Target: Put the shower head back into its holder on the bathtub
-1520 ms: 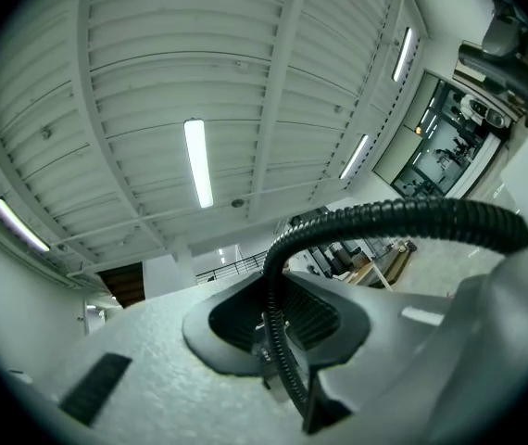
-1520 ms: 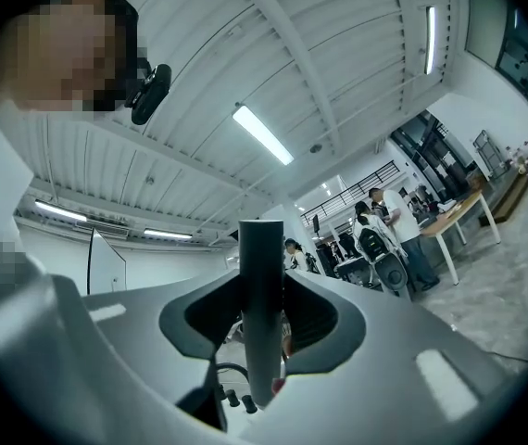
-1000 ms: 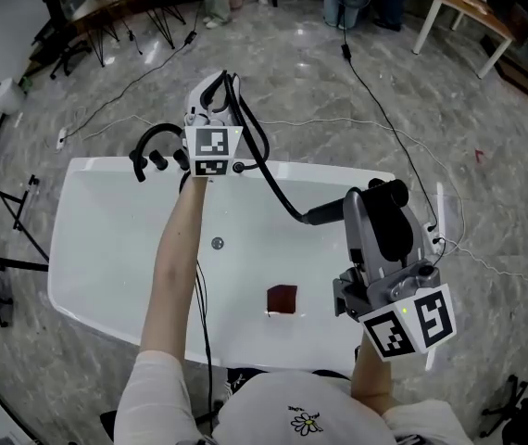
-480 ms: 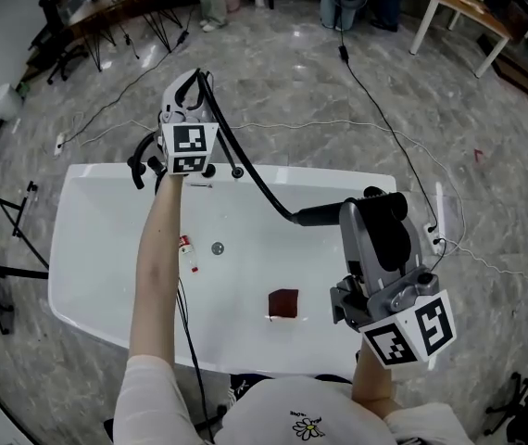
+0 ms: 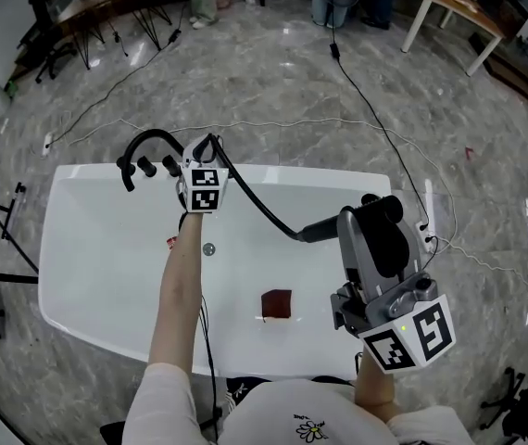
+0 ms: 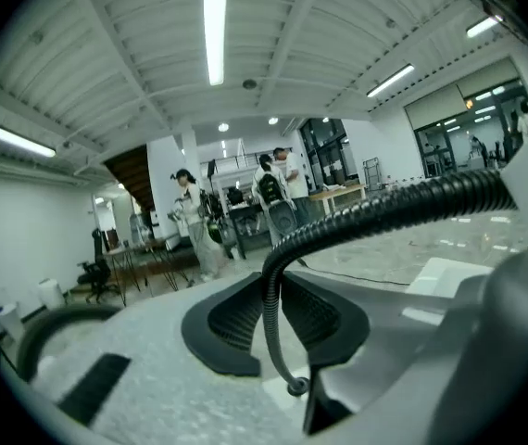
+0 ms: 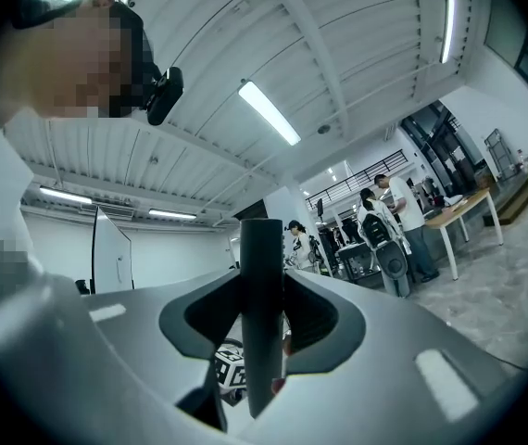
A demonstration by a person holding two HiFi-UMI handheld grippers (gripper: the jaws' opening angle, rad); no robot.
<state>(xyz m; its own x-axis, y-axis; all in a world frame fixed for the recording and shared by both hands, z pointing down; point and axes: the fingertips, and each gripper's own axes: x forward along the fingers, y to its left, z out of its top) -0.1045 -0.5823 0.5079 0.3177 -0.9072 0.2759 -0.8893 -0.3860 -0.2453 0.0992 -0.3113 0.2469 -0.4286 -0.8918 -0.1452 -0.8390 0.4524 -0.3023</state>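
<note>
Now, left gripper (image 6: 274, 315): jaws narrowly apart, pinching black hose (image 6: 394, 206) at far bathtub (image 5: 97, 248) rim.
Right gripper (image 7: 264, 327): jaws closed on shower head handle (image 7: 263, 276), near right.

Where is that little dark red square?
In the head view, the dark red square lies inside the white bathtub, right of the drain, toward the near rim.

White daisy-print shirt (image 5: 312, 417), grey left claw (image 6: 278, 318), grey right claw (image 7: 264, 321), marker cubes (image 5: 405, 334)
</note>
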